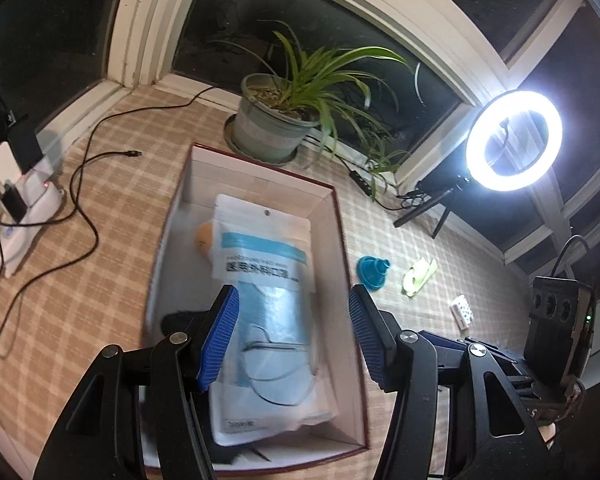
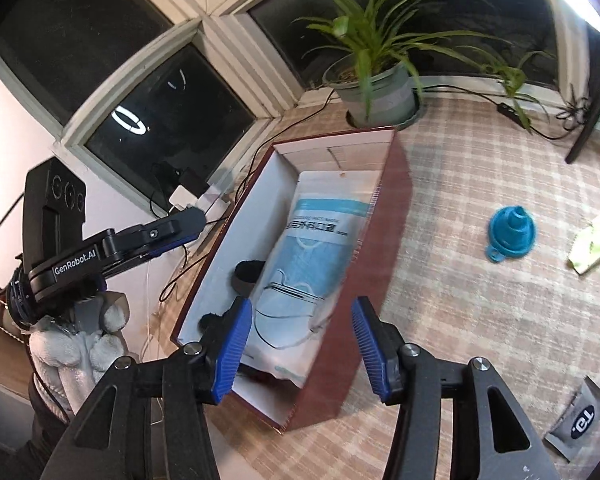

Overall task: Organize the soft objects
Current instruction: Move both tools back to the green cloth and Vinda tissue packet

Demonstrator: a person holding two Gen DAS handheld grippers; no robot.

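A dark-red box with a white inside [image 1: 342, 240] [image 2: 380, 216] lies on the checked cloth. In it lies a white-and-blue pack of face masks [image 1: 264, 280] [image 2: 312, 248], over an orange soft thing [image 1: 204, 236] and a black soft thing [image 1: 176, 322] [image 2: 246, 272]. My left gripper [image 1: 294, 340] is open and empty, just above the pack. My right gripper [image 2: 302, 350] is open and empty, above the box's near right wall. The left gripper also shows at the left of the right wrist view [image 2: 140, 240].
A blue funnel [image 1: 372, 270] [image 2: 512, 232], a yellow-green cloth [image 1: 420, 274] [image 2: 596, 244], a small dotted white pack [image 1: 462, 312] and a grey sachet [image 2: 580, 420] lie right of the box. A potted plant [image 1: 272, 124] [image 2: 380, 92] stands behind it. Cables and chargers [image 1: 20, 196] lie left; a ring light [image 1: 514, 140] stands right.
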